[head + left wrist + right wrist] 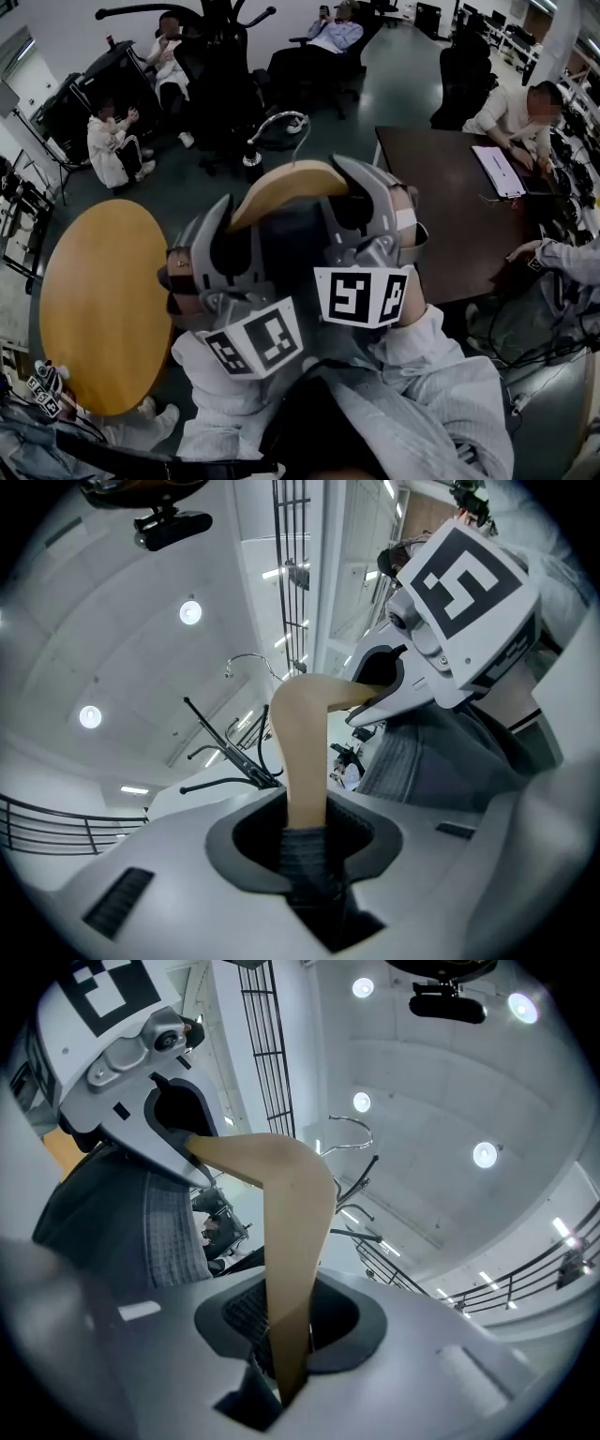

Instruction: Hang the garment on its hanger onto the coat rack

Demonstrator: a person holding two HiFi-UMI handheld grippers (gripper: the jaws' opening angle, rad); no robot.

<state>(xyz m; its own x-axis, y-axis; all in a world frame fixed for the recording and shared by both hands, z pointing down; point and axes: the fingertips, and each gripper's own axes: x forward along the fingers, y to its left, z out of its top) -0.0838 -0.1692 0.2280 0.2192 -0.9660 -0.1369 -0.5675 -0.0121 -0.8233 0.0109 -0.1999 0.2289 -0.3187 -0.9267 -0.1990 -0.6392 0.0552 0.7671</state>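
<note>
In the head view we are holding the hanger (pixel 286 186) with the dark garment (pixel 291 246) between the left gripper (pixel 211 253) and the right gripper (pixel 375 211), with the coat rack (pixel 217 28) beyond. In the left gripper view, the jaws are clamping one hanger arm and the cloth. In the right gripper view, the jaws are clamping the other arm.

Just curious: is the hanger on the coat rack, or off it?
Off. The left gripper and right gripper hold the hanger; its hook is in open air, apart from the coat rack.

Grey floor (pixel 394 84), rnd wood tbl (pixel 94 300) L, dark desk (pixel 441 206) R, ceiling spots (pixel 190 612)
</note>
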